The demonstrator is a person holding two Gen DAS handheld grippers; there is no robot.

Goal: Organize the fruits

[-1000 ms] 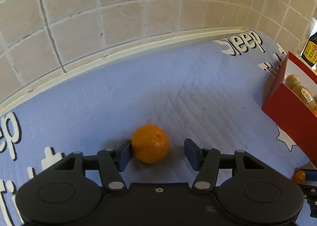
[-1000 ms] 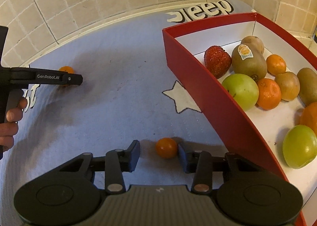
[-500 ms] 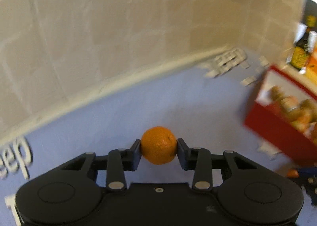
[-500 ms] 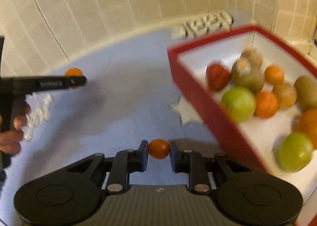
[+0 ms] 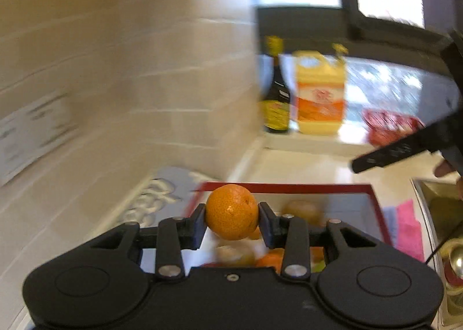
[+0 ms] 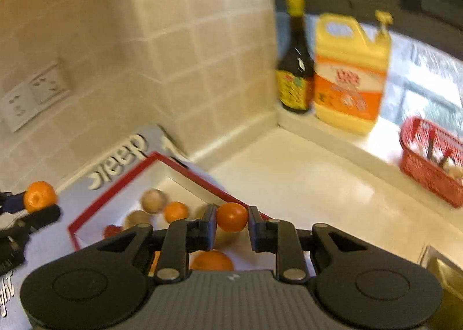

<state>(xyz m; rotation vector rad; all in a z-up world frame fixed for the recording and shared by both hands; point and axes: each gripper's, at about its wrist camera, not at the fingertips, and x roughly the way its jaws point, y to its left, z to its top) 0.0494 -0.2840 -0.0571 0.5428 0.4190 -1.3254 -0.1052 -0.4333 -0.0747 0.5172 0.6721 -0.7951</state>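
My left gripper (image 5: 232,218) is shut on a mandarin (image 5: 232,211), held in the air over the near edge of the red fruit box (image 5: 289,187). My right gripper (image 6: 232,224) is shut on a small orange kumquat (image 6: 232,216), held above the same red box (image 6: 199,174). Inside the box lie kiwis, mandarins and a strawberry, partly hidden by both grippers. In the right wrist view the left gripper with its mandarin (image 6: 39,196) shows at the far left edge. In the left wrist view the right gripper's finger (image 5: 399,150) crosses the upper right.
A dark sauce bottle (image 6: 295,69) and a yellow oil jug (image 6: 350,75) stand on the ledge by the window. A red basket (image 6: 428,162) sits at the right. A sink (image 5: 442,199) and pink cloth (image 5: 406,226) lie right of the box. The blue mat (image 6: 121,150) runs along the tiled wall.
Both grippers closed on their fruits, lifted them off the blue mat and swung right. They now hang over the red box; the views turned toward the window ledge.
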